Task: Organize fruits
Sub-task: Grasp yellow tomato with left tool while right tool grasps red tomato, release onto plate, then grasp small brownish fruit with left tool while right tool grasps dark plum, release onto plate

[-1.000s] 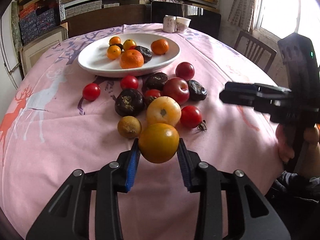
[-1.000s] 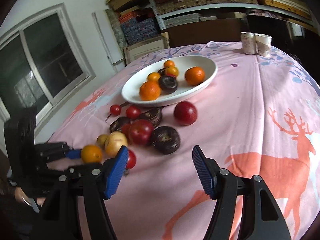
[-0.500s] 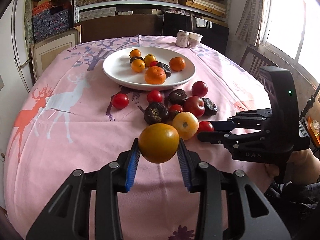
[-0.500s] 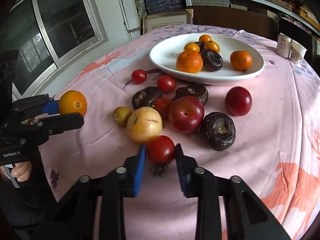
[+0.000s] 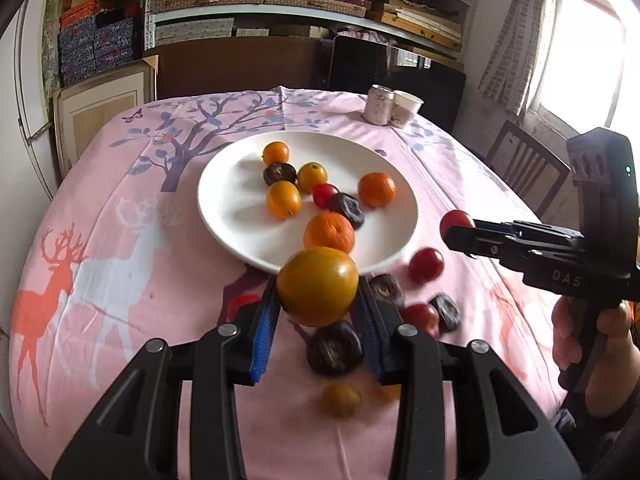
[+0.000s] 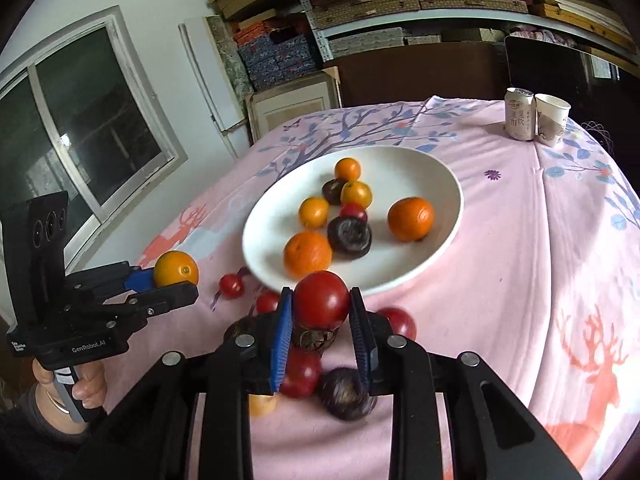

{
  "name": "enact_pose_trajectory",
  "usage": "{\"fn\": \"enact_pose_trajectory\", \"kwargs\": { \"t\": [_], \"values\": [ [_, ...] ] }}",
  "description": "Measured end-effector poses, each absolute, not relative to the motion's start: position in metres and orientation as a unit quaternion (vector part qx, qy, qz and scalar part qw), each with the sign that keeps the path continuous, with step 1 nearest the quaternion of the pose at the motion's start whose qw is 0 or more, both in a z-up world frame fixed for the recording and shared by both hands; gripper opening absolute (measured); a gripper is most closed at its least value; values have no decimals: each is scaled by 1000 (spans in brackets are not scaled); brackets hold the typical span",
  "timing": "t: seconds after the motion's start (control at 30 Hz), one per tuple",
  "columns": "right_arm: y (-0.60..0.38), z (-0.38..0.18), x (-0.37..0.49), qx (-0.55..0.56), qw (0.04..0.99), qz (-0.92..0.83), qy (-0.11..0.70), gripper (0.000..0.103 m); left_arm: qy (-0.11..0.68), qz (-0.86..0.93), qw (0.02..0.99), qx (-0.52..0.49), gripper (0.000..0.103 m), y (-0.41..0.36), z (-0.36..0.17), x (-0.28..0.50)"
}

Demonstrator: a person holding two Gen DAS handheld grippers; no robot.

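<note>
The left gripper clamps a yellow-orange tomato above the near rim of the white plate on the pink tablecloth. Right of it, the right gripper pinches a red tomato, lifted over the loose fruits at the table's near edge.

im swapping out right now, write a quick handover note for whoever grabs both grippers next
Left gripper: shut on a round yellow-orange fruit, held above the pink tablecloth just short of the white oval plate.
Right gripper: shut on a round red tomato, also lifted, at the plate's near rim.
Done: the plate holds eight pieces, oranges, dark fruits and one small red one.
Left: set both held fruits on the plate, then collect the loose red tomatoes, dark fruits and small yellow fruit lying on the cloth in front of the plate.
</note>
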State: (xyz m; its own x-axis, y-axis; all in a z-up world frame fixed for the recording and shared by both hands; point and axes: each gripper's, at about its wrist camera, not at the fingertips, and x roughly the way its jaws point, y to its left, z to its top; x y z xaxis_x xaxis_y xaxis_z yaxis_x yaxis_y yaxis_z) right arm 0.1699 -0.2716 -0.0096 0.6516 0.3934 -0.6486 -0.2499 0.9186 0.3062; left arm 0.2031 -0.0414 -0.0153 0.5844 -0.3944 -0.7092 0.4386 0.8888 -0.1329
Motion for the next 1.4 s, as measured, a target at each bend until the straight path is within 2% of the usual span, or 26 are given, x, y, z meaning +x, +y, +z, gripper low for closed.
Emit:
{"fn": "enact_pose_trajectory", "kwargs": {
  "t": [0.1, 0.17, 0.2, 0.23, 0.27, 0.3, 0.47, 0.77, 0.83, 0.97, 1.03, 1.07, 1.2, 1.3, 1.4],
  "values": [
    [-274, -13, 208, 105, 903, 150, 389, 29, 419, -217, 881, 12, 37, -47, -25, 250],
    [-274, -18, 225, 111, 902, 130, 396, 52, 437, -208, 875, 11, 38, -49, -33, 271],
    [-275, -19, 226, 117, 904, 121, 393, 68, 444, -206, 872, 1, 51, -48, -36, 277],
    [-278, -17, 223, 125, 909, 113, 381, 68, 443, -202, 873, -10, 58, -44, -36, 279],
    [-278, -17, 220, 129, 910, 116, 377, 68, 435, -200, 878, -22, 69, -39, -34, 277],
    [-280, -17, 215, 131, 911, 118, 373, 68, 426, -200, 882, -27, 70, -34, -33, 274],
    [-297, -30, 175, 146, 911, 123, 365, 68, 408, -219, 887, -4, 70, -23, -30, 235],
    [-328, -61, 116, 160, 911, 86, 371, 69, 406, -238, 874, 119, 70, -29, -57, 144],
    [-332, -63, 115, 173, 909, 88, 369, 69, 407, -244, 870, 132, 64, -36, -64, 132],
    [-329, -63, 114, 170, 911, 90, 366, 69, 431, -238, 856, 158, 43, -55, -86, 131],
    [-328, -64, 111, 165, 912, 92, 364, 69, 430, -231, 860, 153, 40, -57, -86, 134],
    [-328, -64, 110, 164, 912, 93, 363, 69, 431, -228, 860, 148, 29, -58, -86, 136],
    [-314, -64, 107, 131, 910, 122, 374, 69, 405, -233, 874, 130, 28, -59, -81, 131],
    [-288, -63, 101, 61, 914, 141, 376, 69, 367, -251, 890, 102, 28, -48, -69, 120],
    [-270, -65, 104, 17, 909, 152, 389, 68, 370, -242, 893, 83, 28, -42, -67, 123]
  ]
}}
